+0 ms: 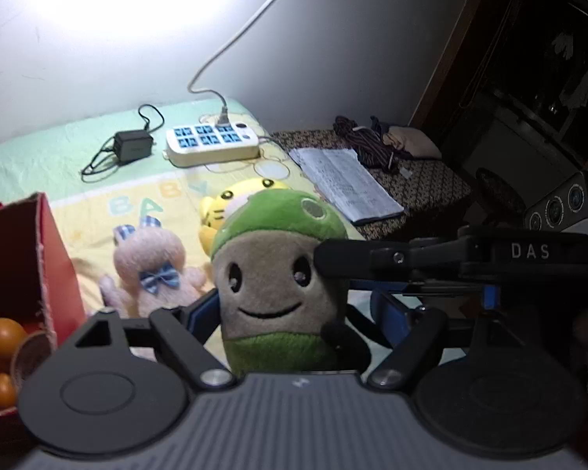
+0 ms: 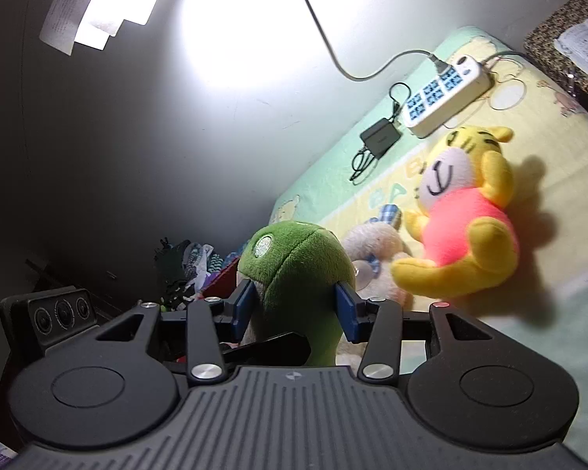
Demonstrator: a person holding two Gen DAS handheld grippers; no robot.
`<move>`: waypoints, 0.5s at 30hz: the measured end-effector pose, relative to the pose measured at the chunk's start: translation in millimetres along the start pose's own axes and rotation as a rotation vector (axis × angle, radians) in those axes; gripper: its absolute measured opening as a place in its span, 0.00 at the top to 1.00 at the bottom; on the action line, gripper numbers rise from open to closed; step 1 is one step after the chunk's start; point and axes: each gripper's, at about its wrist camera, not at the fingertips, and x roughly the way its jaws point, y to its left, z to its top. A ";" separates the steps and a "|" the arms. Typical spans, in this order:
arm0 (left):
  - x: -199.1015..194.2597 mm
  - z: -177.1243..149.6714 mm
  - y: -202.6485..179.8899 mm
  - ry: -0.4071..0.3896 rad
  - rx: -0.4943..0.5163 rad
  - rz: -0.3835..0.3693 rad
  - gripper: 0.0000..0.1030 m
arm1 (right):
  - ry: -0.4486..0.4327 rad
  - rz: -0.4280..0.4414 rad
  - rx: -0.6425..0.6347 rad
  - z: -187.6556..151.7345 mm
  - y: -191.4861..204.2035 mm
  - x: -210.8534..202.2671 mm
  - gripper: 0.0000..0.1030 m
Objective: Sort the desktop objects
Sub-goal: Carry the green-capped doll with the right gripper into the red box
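A green-and-beige smiling plush (image 1: pixel 270 274) is held off the baby mat (image 1: pixel 98 196). My right gripper (image 2: pixel 296 307) is shut on its green head (image 2: pixel 294 270), a blue pad pressing each side. In the left wrist view one black finger (image 1: pixel 333 258) of the right gripper reaches in from the right onto the head. My left gripper (image 1: pixel 298 313) stands open around the plush's body, with a clear gap at its right pad. A pink bunny plush (image 1: pixel 153 270) and a yellow tiger plush (image 2: pixel 462 215) lie on the mat behind.
A red box (image 1: pixel 39 258) holding oranges (image 1: pixel 4 337) stands at the left. Against the wall are a white power strip (image 1: pixel 211 141) and a black adapter (image 1: pixel 133 147). An open notebook (image 1: pixel 345 184) and some clothes lie on a patterned stand to the right.
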 end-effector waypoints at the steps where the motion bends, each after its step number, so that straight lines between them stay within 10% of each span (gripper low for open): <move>1: -7.2 2.0 7.3 -0.017 -0.004 0.005 0.22 | 0.000 0.010 -0.018 2.1 8.1 5.9 0.53; 15: -104.9 8.1 135.2 -0.209 -0.071 0.171 0.22 | 0.047 0.154 -0.184 0.4 111.1 140.4 0.53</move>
